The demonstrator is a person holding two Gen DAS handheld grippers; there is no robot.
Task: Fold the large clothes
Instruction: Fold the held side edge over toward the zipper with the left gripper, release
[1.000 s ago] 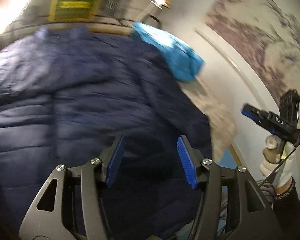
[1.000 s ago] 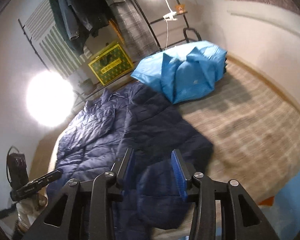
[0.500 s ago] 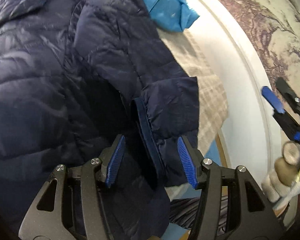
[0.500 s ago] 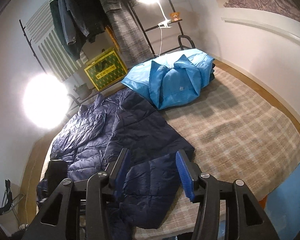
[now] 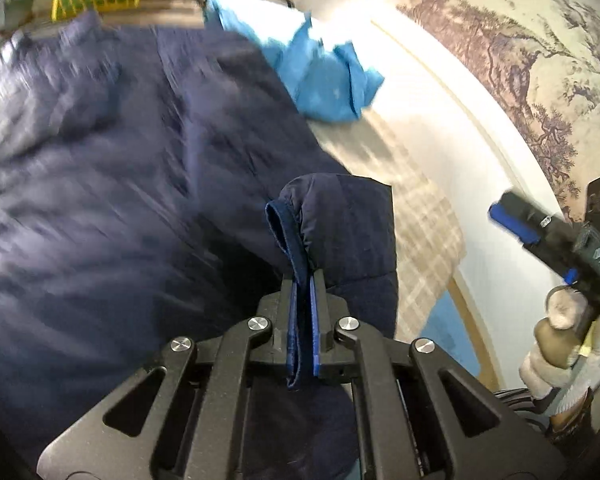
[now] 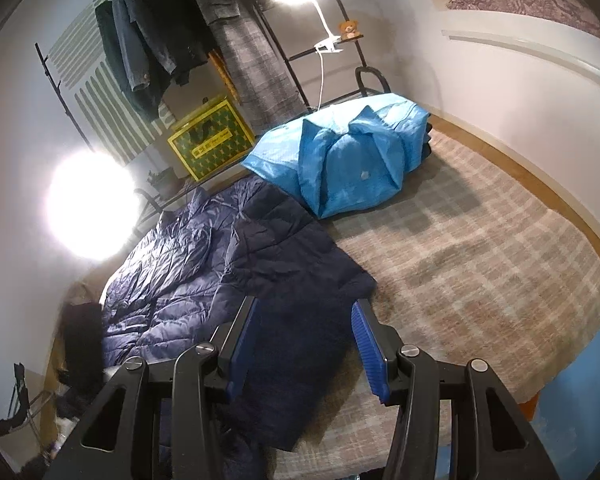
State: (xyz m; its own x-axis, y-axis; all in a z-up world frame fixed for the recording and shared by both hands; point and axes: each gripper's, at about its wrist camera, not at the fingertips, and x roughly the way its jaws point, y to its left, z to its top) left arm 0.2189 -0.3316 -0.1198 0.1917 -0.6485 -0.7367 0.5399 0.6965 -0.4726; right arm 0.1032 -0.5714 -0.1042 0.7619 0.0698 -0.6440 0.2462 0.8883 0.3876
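Left wrist view: left claw [image 5: 303,312] pinched tight on the ribbed cuff [image 5: 288,240] of the navy jacket's sleeve [image 5: 348,232], the band of cloth trapped flat between the blue pads; jaws just closed, with the cuff caught between them. Beyond the grip, sleeve raised and bunched above the body of the navy puffer jacket [image 5: 112,184], which lies spread across the bed. Surroundings blurred, consistent with the hand travelling. Farther out, blue garment [image 5: 320,80] at the head of the bed, already folded into a bundle. At the right edge, right claw [image 5: 540,236] visible in a gloved hand [image 5: 564,340], held clear of the cloth.

Right wrist view: right claw [image 6: 304,344] spread, nothing between the pads, poised over the dark sleeve [image 6: 300,344] near the foot of the jacket [image 6: 172,264]. Checked bed cover [image 6: 480,264] bare to the right; blue garment [image 6: 348,160] beyond; clothes rail [image 6: 160,36] and yellow crate [image 6: 208,140] against the far wall.

Step in hand, as judged: first fold, sleeve taken at the cuff for carrying across the jacket body. Next move calls for drawing the sleeve inward and laying it flat over the torso without dragging the quilted body out of line; right claw likely needed to pin or lift the hem. Slippery shell fabric; slippage at the cuff possible.
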